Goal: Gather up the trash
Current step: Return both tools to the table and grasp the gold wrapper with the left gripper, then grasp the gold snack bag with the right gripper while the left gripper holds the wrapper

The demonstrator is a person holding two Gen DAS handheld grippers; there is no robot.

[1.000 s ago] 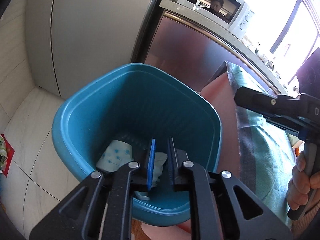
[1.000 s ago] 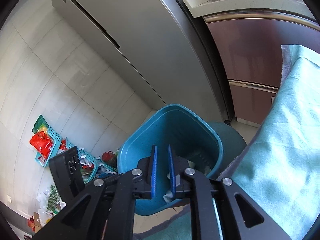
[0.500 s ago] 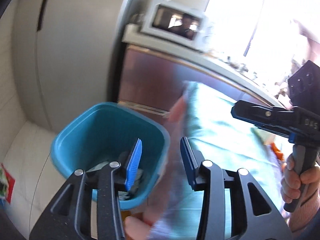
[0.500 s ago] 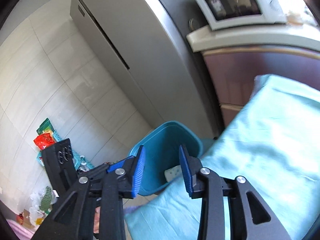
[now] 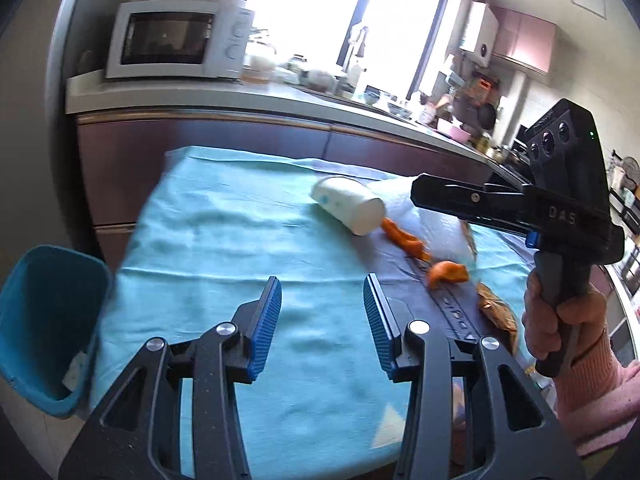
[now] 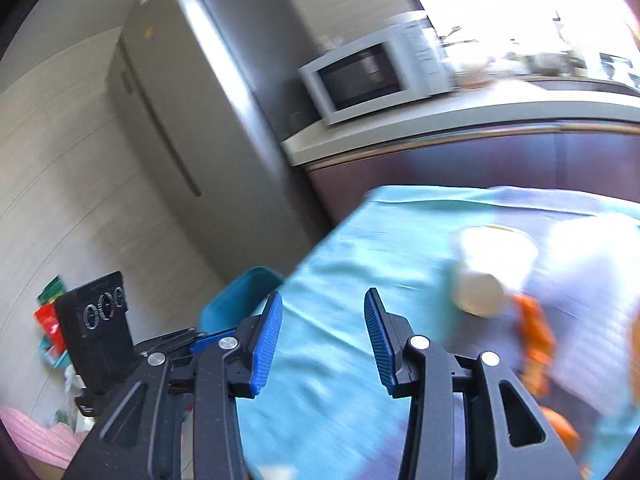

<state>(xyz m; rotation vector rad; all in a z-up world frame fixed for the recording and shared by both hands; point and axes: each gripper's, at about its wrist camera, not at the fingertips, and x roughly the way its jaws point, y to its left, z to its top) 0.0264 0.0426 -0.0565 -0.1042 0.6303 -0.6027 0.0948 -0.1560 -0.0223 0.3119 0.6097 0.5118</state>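
My left gripper (image 5: 322, 285) is open and empty above the teal-clothed table (image 5: 224, 240). Beyond it a white paper cup (image 5: 348, 210) lies on its side, with orange peel pieces (image 5: 404, 240) and a white crumpled sheet (image 5: 430, 222) beside it. A person's hand holds my right gripper (image 5: 420, 194) over that trash. In the blurred right wrist view my right gripper (image 6: 323, 298) has its jaws opening with nothing between them. The cup (image 6: 488, 272) and peel (image 6: 534, 332) lie to its right. The blue bin (image 5: 44, 320) stands on the floor at the table's left end, with white scraps inside.
A counter behind the table carries a white microwave (image 5: 176, 40) and several dishes. A grey fridge (image 6: 192, 120) stands left of it. A brown scrap (image 5: 494, 306) lies near the hand (image 5: 560, 328). Colourful clutter (image 6: 50, 320) sits on the floor far left.
Both grippers have swung from above the blue bin up and over to the table. Their jaws have gone from nearly shut to open. The bin now sits at the left edge.
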